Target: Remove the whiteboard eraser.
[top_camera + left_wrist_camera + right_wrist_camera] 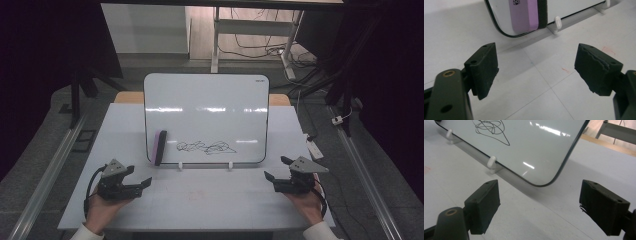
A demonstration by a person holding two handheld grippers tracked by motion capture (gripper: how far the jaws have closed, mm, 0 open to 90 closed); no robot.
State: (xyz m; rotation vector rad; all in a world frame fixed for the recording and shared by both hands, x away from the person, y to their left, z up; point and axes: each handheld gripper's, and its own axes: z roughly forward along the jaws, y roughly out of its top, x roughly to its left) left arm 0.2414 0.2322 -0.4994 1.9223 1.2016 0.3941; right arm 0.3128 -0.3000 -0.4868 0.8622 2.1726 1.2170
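A small whiteboard (206, 107) stands tilted on two white feet at the middle of the table, with a black scribble (206, 147) low on its face. A purple eraser (160, 147) with a black felt side clings to the board's lower left; it also shows as the eraser (525, 15) in the left gripper view. My left gripper (138, 179) rests open at the front left, holding nothing. My right gripper (276, 169) is open and empty at the front right, near the board's lower right corner (541, 183). The scribble (490, 128) shows in the right gripper view.
The white table (200, 200) has faint red marks (609, 50) on its surface in front of the board. White support feet (556, 23) hold the board's lower edge. Desk legs and cables lie on the floor beyond the table.
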